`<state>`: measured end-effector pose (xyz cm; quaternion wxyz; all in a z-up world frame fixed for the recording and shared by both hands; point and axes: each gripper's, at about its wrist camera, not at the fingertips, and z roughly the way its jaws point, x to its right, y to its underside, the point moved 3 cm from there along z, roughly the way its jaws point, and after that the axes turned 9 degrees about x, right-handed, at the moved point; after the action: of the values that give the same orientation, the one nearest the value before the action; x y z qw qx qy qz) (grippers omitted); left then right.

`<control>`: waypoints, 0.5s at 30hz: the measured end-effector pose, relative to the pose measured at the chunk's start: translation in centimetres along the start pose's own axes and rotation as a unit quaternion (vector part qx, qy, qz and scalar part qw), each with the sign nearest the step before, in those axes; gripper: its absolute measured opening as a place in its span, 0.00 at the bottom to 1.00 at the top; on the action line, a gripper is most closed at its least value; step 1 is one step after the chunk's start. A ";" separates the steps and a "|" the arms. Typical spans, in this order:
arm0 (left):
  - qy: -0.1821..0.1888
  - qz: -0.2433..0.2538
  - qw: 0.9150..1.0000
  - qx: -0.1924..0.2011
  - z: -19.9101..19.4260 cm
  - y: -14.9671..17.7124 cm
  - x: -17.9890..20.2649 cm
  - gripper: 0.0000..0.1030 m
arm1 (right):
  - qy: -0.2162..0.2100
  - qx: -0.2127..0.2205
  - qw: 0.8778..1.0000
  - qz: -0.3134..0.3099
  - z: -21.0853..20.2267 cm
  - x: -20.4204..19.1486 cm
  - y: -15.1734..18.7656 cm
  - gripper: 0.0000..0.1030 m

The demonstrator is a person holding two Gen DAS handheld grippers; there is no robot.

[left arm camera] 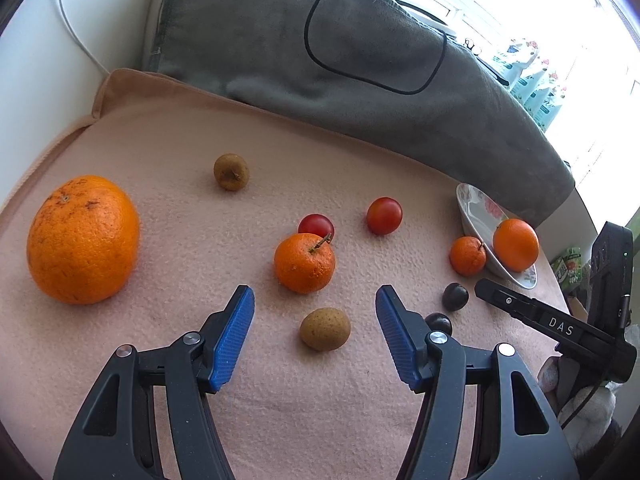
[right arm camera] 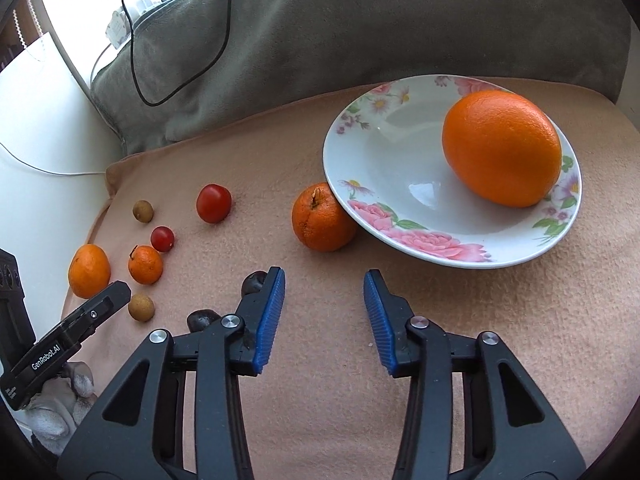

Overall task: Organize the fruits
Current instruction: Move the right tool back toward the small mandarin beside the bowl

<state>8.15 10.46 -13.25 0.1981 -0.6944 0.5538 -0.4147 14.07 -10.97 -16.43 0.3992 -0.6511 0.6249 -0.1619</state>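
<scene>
My left gripper (left arm camera: pixel 315 294) is open over the pink cloth, and a small brown longan (left arm camera: pixel 325 328) lies loose between its blue pads. A tangerine (left arm camera: pixel 304 263) with a stem sits just past the fingertips, with a cherry tomato (left arm camera: pixel 316 226) behind it. My right gripper (right arm camera: pixel 325 276) is open with only cloth between its pads. A dark chestnut (right arm camera: pixel 254 282) sits just outside its left finger. Ahead and to the right, a flowered plate (right arm camera: pixel 360 216) holds one orange (right arm camera: pixel 502 148). The plate's rim rests tilted on a second tangerine (right arm camera: pixel 322 218).
A big orange (left arm camera: pixel 82 240) lies far left. A second longan (left arm camera: pixel 231 172) and another tomato (left arm camera: pixel 384 216) are farther back, and two dark chestnuts (left arm camera: pixel 455 297) lie by the right finger. A grey blanket (left arm camera: pixel 320 60) with a black cable borders the back.
</scene>
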 end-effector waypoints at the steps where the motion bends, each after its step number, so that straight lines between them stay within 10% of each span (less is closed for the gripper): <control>1: 0.003 -0.002 1.000 -0.001 0.1 -0.1 -0.1 0.61 | 0.002 0.000 1.000 -0.001 0.1 -0.1 -0.1 0.42; 15: 0.012 -0.014 1.000 -0.009 0.9 -0.3 -0.5 0.60 | 0.031 0.002 0.999 -0.010 2.2 -0.9 -1.5 0.42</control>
<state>9.06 10.82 -13.71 0.1795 -0.6989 0.5502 -0.4202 16.46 -9.60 -16.50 0.3792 -0.6512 0.6302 -0.1871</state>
